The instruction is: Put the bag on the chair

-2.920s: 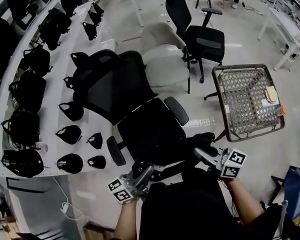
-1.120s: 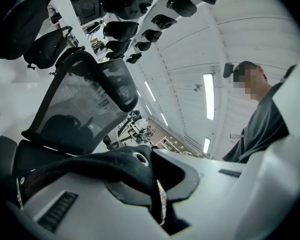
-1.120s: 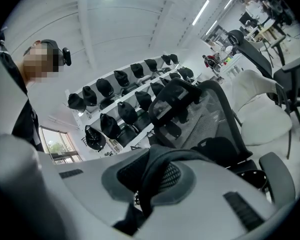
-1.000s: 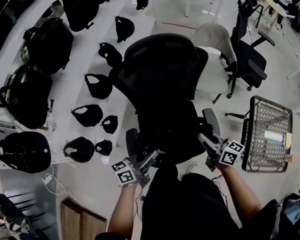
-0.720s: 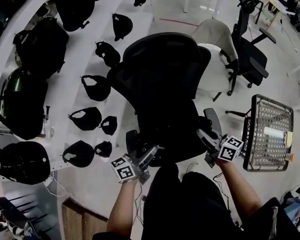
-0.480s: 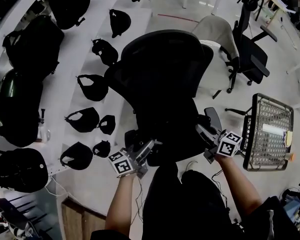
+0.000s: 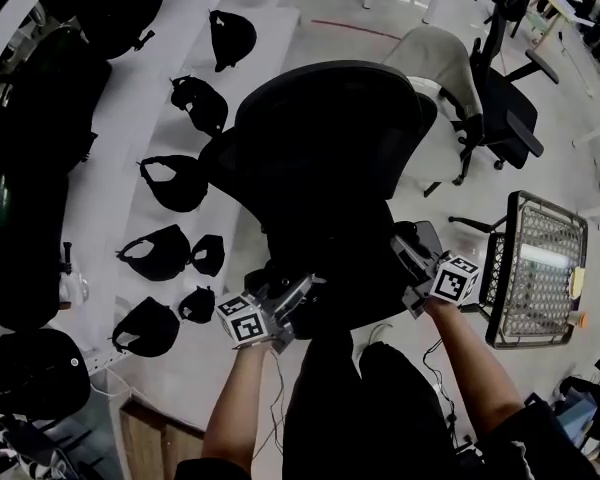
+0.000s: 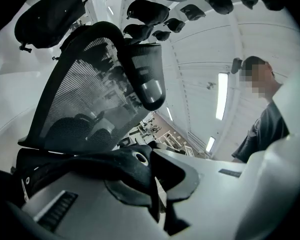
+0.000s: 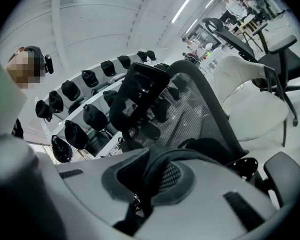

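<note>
Both forearms reach forward from the lower edge of the head view, one on each side of the person's legs. The left gripper (image 7: pixel 302 292) points level toward the chair (image 7: pixel 325 138). The right gripper (image 7: pixel 402 256) points at the same chair and tips a little down. Each marker cube sits at the hand end.

In the left gripper view, the fingers (image 8: pixel 90 204) are closed on a black flap of the bag (image 8: pixel 115 160) that has a metal eyelet. The flap comes out just in front of the tips and runs off to their left. In the right gripper view, the fingers (image 9: pixel 225 199) are closed on a padded strap of the bag with mesh lining. It rises as a loop directly above the tips.

The bag hangs between the two pairs of fingers, in front of the mesh backrest and over the seat. In the head view it is black on black, so I cannot tell whether it touches the seat.

Other black bags lie on white shelves (image 7: pixel 120 118), well to the left of the left fingers.
</note>
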`<state>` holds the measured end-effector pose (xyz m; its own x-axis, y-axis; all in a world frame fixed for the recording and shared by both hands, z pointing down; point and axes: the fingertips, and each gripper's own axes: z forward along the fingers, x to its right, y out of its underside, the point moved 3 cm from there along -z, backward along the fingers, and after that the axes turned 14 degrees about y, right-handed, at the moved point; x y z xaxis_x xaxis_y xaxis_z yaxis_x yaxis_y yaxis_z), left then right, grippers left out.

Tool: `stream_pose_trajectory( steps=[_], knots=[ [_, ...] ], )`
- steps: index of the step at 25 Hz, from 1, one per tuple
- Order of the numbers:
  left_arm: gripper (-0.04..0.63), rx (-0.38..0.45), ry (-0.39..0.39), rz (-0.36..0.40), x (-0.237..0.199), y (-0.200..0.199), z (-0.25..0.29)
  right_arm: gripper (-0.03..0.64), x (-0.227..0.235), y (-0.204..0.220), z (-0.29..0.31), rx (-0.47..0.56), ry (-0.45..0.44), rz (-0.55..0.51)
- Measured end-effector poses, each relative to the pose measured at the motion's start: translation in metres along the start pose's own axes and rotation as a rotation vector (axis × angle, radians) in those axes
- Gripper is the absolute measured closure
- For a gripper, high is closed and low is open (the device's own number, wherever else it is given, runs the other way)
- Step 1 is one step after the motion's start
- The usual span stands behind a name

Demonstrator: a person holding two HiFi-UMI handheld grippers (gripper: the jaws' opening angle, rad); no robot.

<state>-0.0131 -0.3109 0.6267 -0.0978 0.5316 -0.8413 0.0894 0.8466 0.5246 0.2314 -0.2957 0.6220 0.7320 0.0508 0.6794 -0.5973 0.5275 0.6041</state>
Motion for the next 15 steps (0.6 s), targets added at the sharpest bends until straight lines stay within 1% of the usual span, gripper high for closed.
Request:
stream_pose_trajectory(
  steps=[10,15],
  knots=[
    [0.569,-0.017,-0.017,-0.032,-0.044,-0.007,0.016,0.597,0.038,-0.004,0.032,-0.031,0.043,0.026],
    [0.569,0.007,-0.033,-0.061,-0.074,-0.009,0.013,0.597,0.051,0.001,0.048,-0.056,0.052,0.017]
  ],
)
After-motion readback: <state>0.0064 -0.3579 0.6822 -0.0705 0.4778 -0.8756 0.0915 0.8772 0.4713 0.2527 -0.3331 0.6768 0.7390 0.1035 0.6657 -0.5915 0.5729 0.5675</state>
